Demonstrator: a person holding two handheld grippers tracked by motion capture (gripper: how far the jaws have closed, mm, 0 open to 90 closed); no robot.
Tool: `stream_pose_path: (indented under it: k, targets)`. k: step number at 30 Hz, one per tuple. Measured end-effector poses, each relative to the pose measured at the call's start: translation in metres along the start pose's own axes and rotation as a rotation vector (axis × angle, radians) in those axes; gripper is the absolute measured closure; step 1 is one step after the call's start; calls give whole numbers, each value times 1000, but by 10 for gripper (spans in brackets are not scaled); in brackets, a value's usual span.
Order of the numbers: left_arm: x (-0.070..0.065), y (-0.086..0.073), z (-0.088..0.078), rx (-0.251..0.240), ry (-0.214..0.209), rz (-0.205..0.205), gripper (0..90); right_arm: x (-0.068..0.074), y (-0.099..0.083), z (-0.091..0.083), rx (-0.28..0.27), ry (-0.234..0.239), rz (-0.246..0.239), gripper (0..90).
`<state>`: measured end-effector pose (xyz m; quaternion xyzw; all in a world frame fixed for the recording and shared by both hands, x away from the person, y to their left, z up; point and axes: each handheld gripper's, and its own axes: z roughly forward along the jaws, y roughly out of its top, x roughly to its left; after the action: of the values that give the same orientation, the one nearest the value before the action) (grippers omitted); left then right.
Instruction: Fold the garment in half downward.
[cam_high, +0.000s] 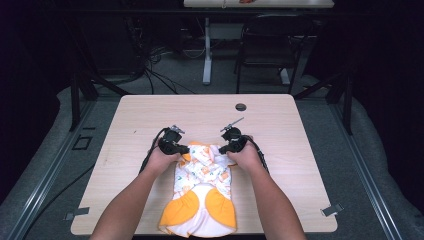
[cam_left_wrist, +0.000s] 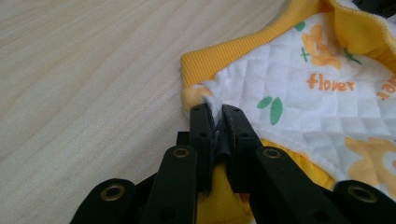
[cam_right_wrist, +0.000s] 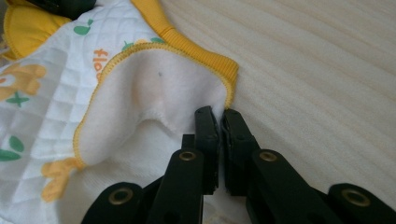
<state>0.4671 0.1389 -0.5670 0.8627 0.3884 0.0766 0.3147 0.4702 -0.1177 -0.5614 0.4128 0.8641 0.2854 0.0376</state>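
Observation:
A small quilted baby garment (cam_high: 202, 192), white with orange flower prints and yellow-orange trim, lies on the wooden table (cam_high: 135, 115) near its front edge. My left gripper (cam_high: 181, 149) pinches the garment's upper left edge; in the left gripper view its jaws are shut on white quilted cloth (cam_left_wrist: 280, 88) beside the yellow ribbed band (cam_left_wrist: 219, 58). My right gripper (cam_high: 223, 149) holds the upper right edge; in the right gripper view its jaws are shut on the fleecy white inside (cam_right_wrist: 154, 98) just under the yellow band (cam_right_wrist: 196, 44). The top part of the garment is bunched between both grippers.
A dark round grommet hole (cam_high: 241, 107) sits in the table at the back middle. Bare wood spreads left, right and behind the garment. A black chair (cam_high: 270, 42) and a white desk leg (cam_high: 207, 50) stand on the floor beyond the table.

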Motion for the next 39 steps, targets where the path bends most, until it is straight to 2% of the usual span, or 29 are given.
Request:
stream_pose_path:
  k: [1, 2, 3, 5, 10, 14, 15, 20, 23, 29, 39]
  targets:
    - [0, 0, 0, 1, -2, -6, 839, 0, 1, -1, 21, -12, -24, 868]
    - [0, 0, 0, 3, 0, -7, 839, 0, 1, -1, 21, -12, -24, 868]
    - [1, 1, -1, 9, -8, -14, 841, 2, 2, -1, 21, -33, -41, 871]
    - [1, 1, -1, 13, -14, -20, 843, 4, 3, -2, 21, -44, -43, 874]
    - [-1, 4, -7, -2, -19, -13, 846, 4, 5, -8, -1, -43, -33, 875]
    - [-3, 8, -15, -16, -18, 5, 847, 5, 11, -20, -6, -51, -74, 876]
    - [-3, 11, -20, -25, -14, 11, 847, 8, 14, -26, -21, -59, -93, 876]
    - [-2, 16, -31, -57, -12, 14, 847, 12, 20, -37, -55, -67, -116, 876]
    - [-2, 19, -38, -73, -3, 24, 848, 14, 26, -48, -79, -83, -155, 876]
    - [-1, 27, -51, -113, 7, 31, 847, 16, 31, -59, -119, -95, -163, 876]
    - [0, 38, -65, -161, 23, 41, 847, 19, 42, -74, -133, -125, -197, 876]
